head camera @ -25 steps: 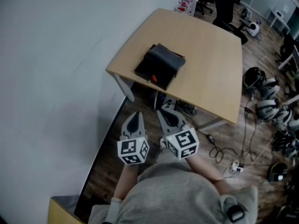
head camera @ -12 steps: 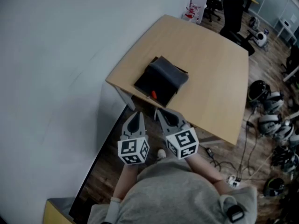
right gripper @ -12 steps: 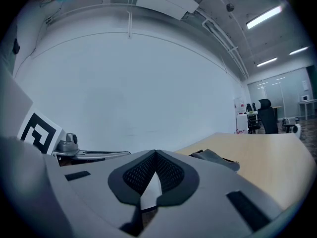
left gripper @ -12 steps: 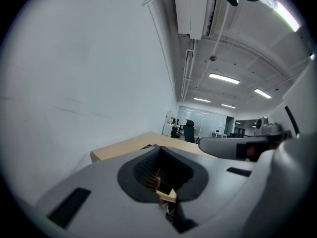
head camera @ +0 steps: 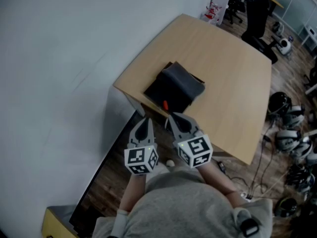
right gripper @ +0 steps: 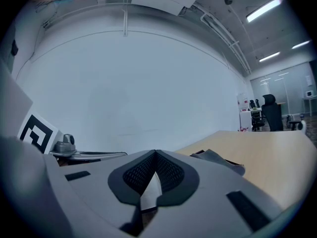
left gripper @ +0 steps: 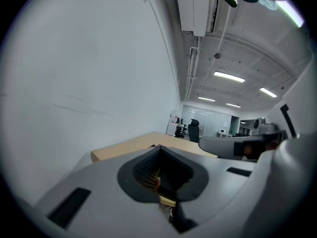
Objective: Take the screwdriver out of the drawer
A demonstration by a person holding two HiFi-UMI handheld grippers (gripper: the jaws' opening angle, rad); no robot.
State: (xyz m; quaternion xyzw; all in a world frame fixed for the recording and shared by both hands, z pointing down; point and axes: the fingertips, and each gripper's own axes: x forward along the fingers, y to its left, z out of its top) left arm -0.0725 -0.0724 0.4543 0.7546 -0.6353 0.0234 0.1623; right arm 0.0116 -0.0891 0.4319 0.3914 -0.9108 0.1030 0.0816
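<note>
A black drawer box (head camera: pixel 174 87) sits on the near-left part of the wooden table (head camera: pixel 233 78). An orange handle (head camera: pixel 165 104), likely the screwdriver, pokes out at its near side. My left gripper (head camera: pixel 144 120) and right gripper (head camera: pixel 172 116) are side by side just short of the table's near edge, both pointing at the box, both shut and empty. In the left gripper view the left gripper (left gripper: pixel 158 148) has its jaws meeting in a point. In the right gripper view the right gripper (right gripper: pixel 155 152) is likewise shut, with the black box (right gripper: pixel 218 158) just beyond, to the right.
A white wall runs along the left. The table leg (head camera: pixel 132 103) stands below the near corner. Headsets (head camera: pixel 290 128) and cables (head camera: pixel 257 172) lie on the wood floor at right. Office chairs (head camera: pixel 257 14) stand behind the table.
Both grippers have moved forward together towards the table; the box and table edge are now nearer to their tips. The jaws stayed shut.
</note>
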